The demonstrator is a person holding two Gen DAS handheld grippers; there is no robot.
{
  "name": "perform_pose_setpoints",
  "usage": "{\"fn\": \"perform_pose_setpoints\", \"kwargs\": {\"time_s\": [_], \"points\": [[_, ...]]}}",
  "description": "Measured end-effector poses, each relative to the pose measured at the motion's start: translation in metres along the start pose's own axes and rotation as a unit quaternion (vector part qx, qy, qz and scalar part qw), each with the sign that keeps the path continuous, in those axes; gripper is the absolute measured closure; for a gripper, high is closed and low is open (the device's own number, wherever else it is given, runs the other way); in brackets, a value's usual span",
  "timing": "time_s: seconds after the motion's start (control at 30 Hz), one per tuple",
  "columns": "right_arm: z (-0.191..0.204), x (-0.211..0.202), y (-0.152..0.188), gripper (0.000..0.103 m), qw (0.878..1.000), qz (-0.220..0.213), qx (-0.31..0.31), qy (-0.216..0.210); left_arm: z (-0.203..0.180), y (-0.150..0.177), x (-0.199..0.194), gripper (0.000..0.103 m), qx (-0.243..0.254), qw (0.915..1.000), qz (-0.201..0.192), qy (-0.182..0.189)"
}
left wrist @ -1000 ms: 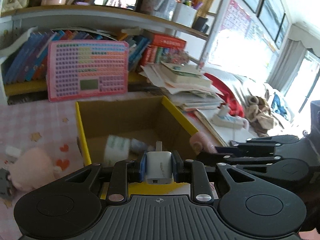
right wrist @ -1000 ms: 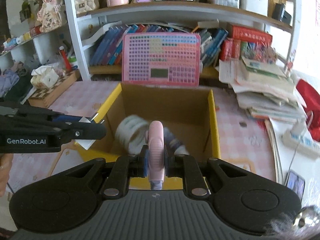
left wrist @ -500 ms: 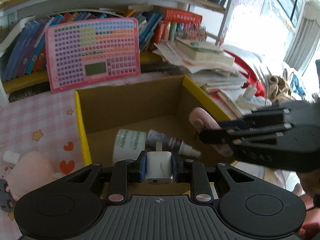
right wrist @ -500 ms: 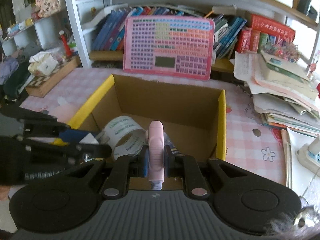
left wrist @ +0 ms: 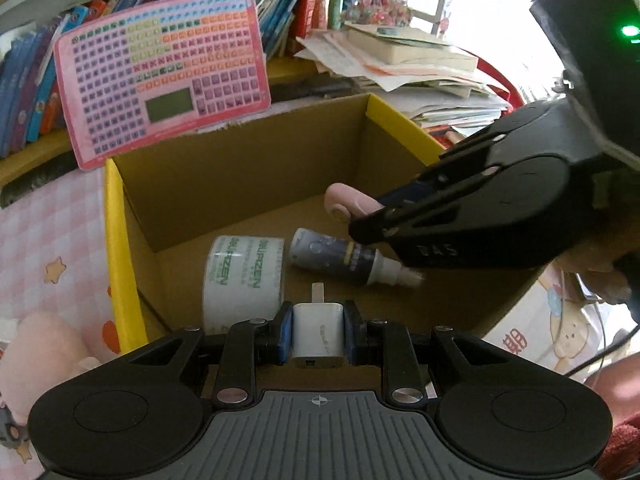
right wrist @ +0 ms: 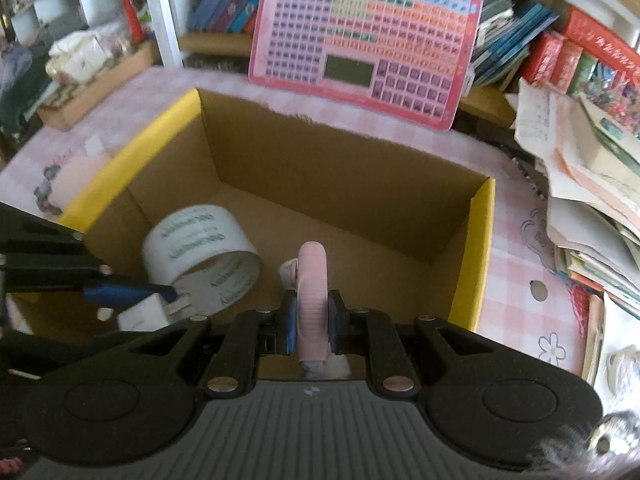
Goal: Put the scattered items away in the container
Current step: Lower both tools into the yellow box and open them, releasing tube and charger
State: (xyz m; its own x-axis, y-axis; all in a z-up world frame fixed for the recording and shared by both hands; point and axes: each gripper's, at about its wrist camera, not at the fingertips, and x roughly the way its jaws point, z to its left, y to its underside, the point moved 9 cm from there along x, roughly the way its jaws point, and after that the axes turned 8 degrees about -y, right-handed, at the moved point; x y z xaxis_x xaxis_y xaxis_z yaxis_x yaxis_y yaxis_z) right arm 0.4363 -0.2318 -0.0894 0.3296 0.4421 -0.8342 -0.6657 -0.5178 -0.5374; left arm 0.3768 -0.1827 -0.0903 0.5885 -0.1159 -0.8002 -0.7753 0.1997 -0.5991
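Observation:
An open cardboard box (left wrist: 240, 168) with yellow side rims stands on the pink checked table; it also shows in the right wrist view (right wrist: 340, 168). Inside lie a white tape roll (left wrist: 242, 276) and a dark spray bottle (left wrist: 340, 258). My left gripper (left wrist: 318, 334) is shut on a white charger plug (left wrist: 318, 336) and holds it over the box's near edge. My right gripper (right wrist: 312, 316) is shut on a flat pink item (right wrist: 312, 296) and holds it inside the box above the bottle. In the left wrist view it comes in from the right (left wrist: 460, 216).
A pink keyboard toy (left wrist: 160, 88) leans against the shelf behind the box. A stack of papers and books (left wrist: 412, 68) lies to the right. A pink plush toy (left wrist: 44, 356) lies on the table left of the box. Shelves of books stand behind.
Both grippers have moved forward and down over the box, each with its item still held. The right gripper now reaches inside the box. The tape roll and bottle have settled on the box floor.

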Motion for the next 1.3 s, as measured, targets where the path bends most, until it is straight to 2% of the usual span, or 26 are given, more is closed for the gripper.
{"fn": "perform_pose_setpoints", "kwargs": {"time_s": [0.27,0.53,0.63,0.7,0.73,0.77,0.83,0.93,1.0,1.3], "points": [[-0.008,0.029,0.002,0.089,0.999,0.039,-0.024,-0.008,-0.004,-0.001,0.011,0.079,-0.004,0.9998,0.018,-0.003],[-0.008,0.035,-0.001,0.089,0.998,0.045,-0.026,-0.017,-0.005,-0.002,0.015,0.079,-0.012,0.9997,0.022,-0.007],[-0.008,0.033,-0.001,0.088,0.999,0.040,-0.027,-0.016,-0.005,-0.002,0.013,0.076,-0.014,0.9997,0.017,-0.010],[-0.008,0.031,-0.003,0.083,0.999,0.033,-0.028,-0.013,-0.005,-0.002,0.011,0.068,-0.016,0.9997,0.013,-0.009],[-0.008,0.029,-0.004,0.075,0.999,0.028,-0.030,-0.012,-0.004,-0.002,0.010,0.064,-0.018,0.9997,0.010,-0.014],[-0.007,0.027,-0.005,0.070,0.999,0.023,-0.030,-0.011,-0.003,-0.002,0.009,0.057,-0.019,0.9996,0.007,-0.019],[-0.007,0.024,-0.007,0.068,0.999,0.016,-0.029,-0.010,0.001,-0.002,0.004,0.045,-0.022,0.9992,-0.002,-0.032],[-0.007,0.016,-0.011,0.061,1.000,0.002,-0.022,-0.009,0.001,-0.001,-0.004,0.040,-0.023,0.9992,-0.012,-0.030],[-0.005,0.010,-0.013,0.059,1.000,-0.009,-0.017,-0.010,0.000,-0.001,-0.011,0.033,-0.022,0.9989,-0.020,-0.036],[0.009,-0.023,-0.013,0.051,0.998,-0.054,0.009,-0.024,-0.002,-0.001,-0.044,0.026,-0.021,0.9972,-0.058,-0.042]]}}
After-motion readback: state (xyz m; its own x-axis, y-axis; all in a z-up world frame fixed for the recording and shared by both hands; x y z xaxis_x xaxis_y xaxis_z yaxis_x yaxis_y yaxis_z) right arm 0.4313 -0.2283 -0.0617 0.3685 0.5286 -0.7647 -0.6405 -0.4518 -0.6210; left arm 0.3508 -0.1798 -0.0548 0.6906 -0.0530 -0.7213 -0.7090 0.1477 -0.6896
